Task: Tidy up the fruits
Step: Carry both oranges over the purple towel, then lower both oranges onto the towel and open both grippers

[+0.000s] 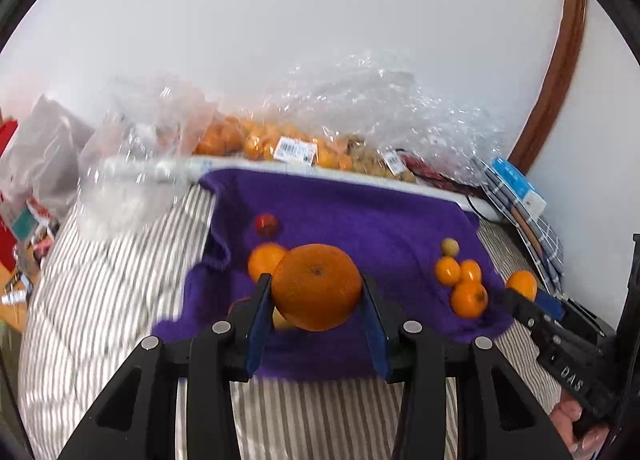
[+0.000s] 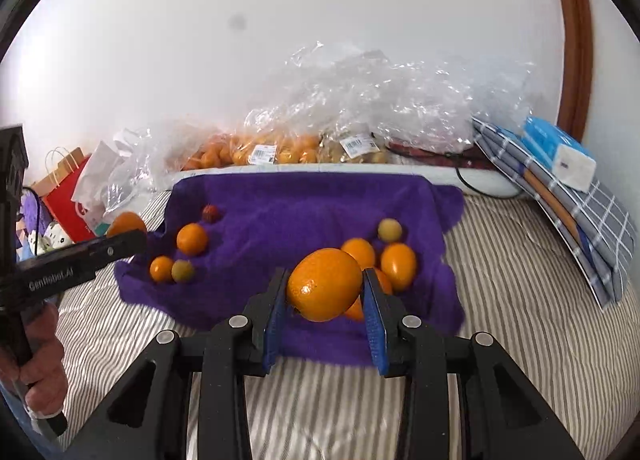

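Observation:
My left gripper [image 1: 316, 294] is shut on a large orange [image 1: 317, 287] and holds it above the near edge of the purple towel [image 1: 360, 220]. My right gripper [image 2: 325, 292] is shut on a smooth orange [image 2: 325, 285] above the towel's [image 2: 304, 204] right group of small oranges [image 2: 399, 265]. A left group lies on the towel: two oranges [image 2: 192, 238], a greenish fruit [image 2: 183, 271] and a small red fruit [image 2: 211, 213]. The left gripper [image 2: 120, 238] shows at the left of the right wrist view, the right gripper [image 1: 524, 292] at the right of the left wrist view.
The towel lies on a striped bed cover [image 2: 500, 260]. Clear plastic bags of oranges [image 2: 256, 152] and crumpled wrap [image 2: 400, 108] line the wall behind. A checked cloth with a blue box [image 2: 560, 152] leans at the right. A red paper bag [image 2: 66, 196] stands at the left.

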Tool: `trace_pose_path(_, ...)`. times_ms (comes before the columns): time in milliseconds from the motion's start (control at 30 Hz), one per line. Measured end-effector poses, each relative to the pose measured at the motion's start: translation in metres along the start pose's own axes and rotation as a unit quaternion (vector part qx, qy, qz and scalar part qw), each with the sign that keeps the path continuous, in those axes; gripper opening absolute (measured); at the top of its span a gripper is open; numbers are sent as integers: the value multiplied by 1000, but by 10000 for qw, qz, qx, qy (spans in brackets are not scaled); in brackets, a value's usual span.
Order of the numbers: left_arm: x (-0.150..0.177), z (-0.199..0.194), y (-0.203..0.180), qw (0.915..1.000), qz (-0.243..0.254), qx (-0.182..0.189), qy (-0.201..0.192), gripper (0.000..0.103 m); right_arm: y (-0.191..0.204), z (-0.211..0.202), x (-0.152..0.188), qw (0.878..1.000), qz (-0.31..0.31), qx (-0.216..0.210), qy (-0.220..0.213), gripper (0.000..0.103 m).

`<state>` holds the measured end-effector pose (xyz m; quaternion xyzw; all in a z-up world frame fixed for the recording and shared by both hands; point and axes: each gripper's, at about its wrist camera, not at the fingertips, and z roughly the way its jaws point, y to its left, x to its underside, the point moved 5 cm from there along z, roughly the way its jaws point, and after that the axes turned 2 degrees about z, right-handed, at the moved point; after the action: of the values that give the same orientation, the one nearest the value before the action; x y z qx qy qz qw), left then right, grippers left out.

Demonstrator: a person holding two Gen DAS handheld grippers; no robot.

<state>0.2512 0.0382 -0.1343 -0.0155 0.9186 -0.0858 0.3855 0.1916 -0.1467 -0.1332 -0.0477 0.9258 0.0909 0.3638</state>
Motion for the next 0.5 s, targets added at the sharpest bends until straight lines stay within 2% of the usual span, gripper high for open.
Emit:
trace_pose_path(200, -22, 30, -1, 10000, 88, 11, 35, 40, 15, 31, -13, 9997, -246, 23, 59, 36)
trace_pose_path(500, -29, 79, 5, 9991, 109, 0, 416, 40, 19, 64, 3, 9990, -282, -56, 347, 36)
